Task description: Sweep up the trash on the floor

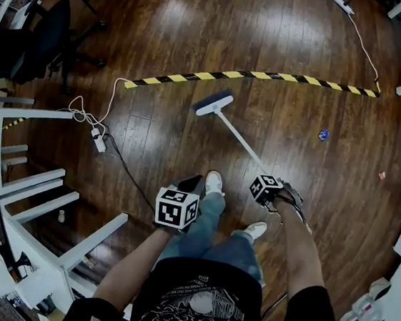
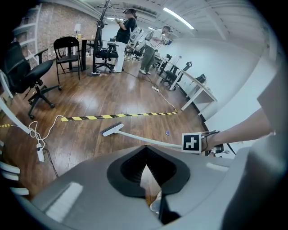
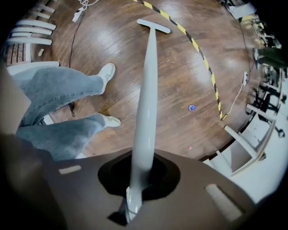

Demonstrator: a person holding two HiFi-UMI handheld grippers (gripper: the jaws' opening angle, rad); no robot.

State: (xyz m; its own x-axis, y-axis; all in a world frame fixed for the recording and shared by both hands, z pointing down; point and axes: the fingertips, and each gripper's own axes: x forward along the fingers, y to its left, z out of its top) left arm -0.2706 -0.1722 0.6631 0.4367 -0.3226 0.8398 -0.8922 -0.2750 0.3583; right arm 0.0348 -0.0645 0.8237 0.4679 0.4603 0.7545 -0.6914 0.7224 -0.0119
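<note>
1. Clamping the pale shaft of the broom (image 1: 214,104), the right claw (image 3: 136,179) has its jaws closed round the handle's near end. The shaft runs straight out from between them.
2. In the head view, the broom's head sits low over the wooden floor (image 1: 202,20), at 11 o'clock from the right claw. It is just short of the yellow-and-black striped tape (image 1: 253,74). Whether the bristles touch the boards cannot be told.
3. The left claw (image 2: 145,155) has its jaws drawn in until the tips meet. Only a thin wedge of floor shows between them, and it grips nothing that can be made out. It hangs in front of the person's legs, at 9 o'clock from the right claw.
4. The trash lies loose on the floor. A blue scrap (image 1: 323,134) sits at 3 o'clock from the broom head, well apart from it. A small red scrap (image 1: 381,175) sits at 4 o'clock from the blue one.
5. The person's white shoes (image 1: 214,182) stand between the two claws.
6. A power strip (image 1: 99,141) with a white cable lies at 8 o'clock from the broom head, and a black office chair (image 1: 42,30) stands at 10 o'clock.
</note>
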